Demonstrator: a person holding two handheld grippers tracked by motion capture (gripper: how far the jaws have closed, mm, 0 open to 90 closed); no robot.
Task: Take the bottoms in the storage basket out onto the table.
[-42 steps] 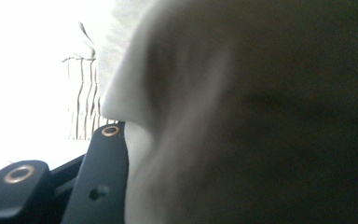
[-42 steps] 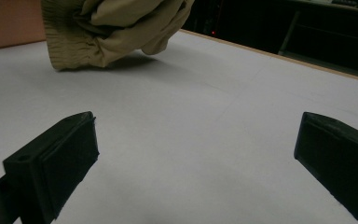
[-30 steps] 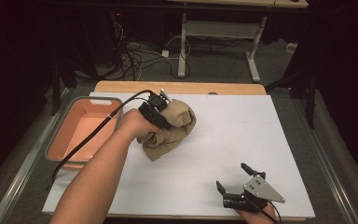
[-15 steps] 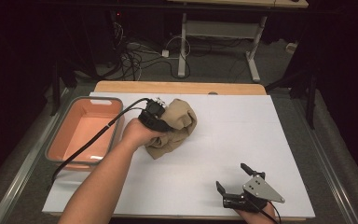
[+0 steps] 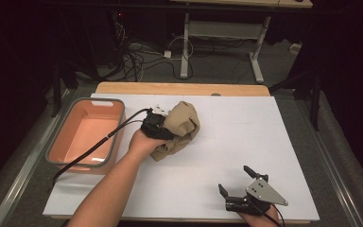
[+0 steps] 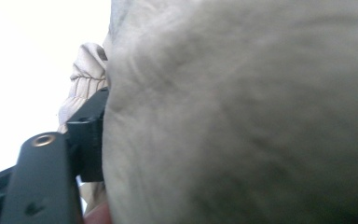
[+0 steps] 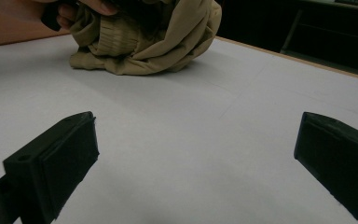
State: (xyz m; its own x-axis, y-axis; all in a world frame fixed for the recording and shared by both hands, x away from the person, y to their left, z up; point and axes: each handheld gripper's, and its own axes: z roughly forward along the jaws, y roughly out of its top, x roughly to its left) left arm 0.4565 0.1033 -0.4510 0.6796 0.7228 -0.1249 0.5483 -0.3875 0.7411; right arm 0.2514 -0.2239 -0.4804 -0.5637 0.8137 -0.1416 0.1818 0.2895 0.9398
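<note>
High view has one crumpled tan cloth bundle (image 5: 179,130) mid-left on the white worktop (image 5: 246,137), just right of one salmon plastic tub with a grey rim (image 5: 56,158). Left tongs (image 5: 155,126) are buried in it, clamped on a fold I'd say. Right tongs (image 5: 238,189) sit spread wide and empty near the front edge. Cloth looks soft, light and floppy, so I'd pinch a thick bunched fold, not a loose edge.

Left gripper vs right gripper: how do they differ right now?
The left gripper is buried in the tan cloth beside the orange bin; the right gripper sits at the table's near edge, apart from everything. The left is shut on cloth; the right is open, jaws wide. Each is hand-held.
</note>
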